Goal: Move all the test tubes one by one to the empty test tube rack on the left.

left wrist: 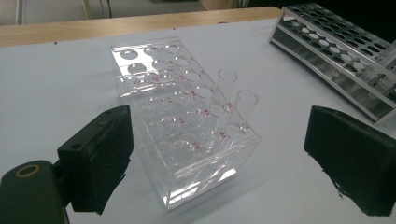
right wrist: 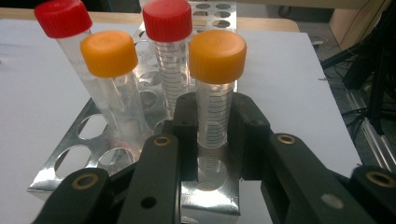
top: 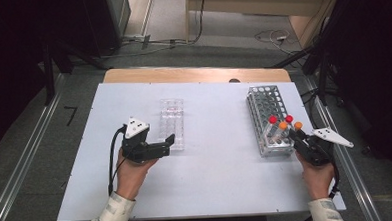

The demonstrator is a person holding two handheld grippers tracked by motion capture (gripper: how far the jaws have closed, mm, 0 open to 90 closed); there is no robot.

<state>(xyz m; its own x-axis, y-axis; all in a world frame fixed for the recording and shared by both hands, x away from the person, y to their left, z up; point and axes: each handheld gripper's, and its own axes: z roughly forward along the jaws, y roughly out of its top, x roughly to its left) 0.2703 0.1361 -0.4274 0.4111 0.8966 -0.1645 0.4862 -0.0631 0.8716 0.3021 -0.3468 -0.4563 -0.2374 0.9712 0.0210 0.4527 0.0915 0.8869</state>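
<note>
We are gripping an orange-capped tube (right wrist: pixel 215 105) with the right hand-held gripper (right wrist: pixel 214 135), whose jaws are pressing on the clear tube body just below the cap. The tube is standing upright in a hole at the near end of the metal rack (top: pixel 268 118), which is sitting toward the right edge of the worktop (top: pixel 217 174). Three more capped tubes are standing in the same rack just beside it: a second orange-capped tube (right wrist: pixel 112 84) and two red-capped tubes (right wrist: pixel 167 56), all close together.

Well apart, toward the left half of the worktop, we are holding the left hand-held gripper (left wrist: pixel 217 154) with its jaws standing wide, one on each side of the near end of a clear plastic rack (left wrist: pixel 187 135) without touching it. Two uncapped glass tubes (left wrist: pixel 236 112) are standing in the holes at that end.

We judge that we are at the picking-up step: the grip on the tube looks made, and the lift is not yet done. The next move is calling for a straight upward pull, keeping the tube vertical so it is clearing its hole without knocking the neighbouring caps. If the tube is bound for the clear rack, the left hand-held gripper is well placed to steady it.
</note>
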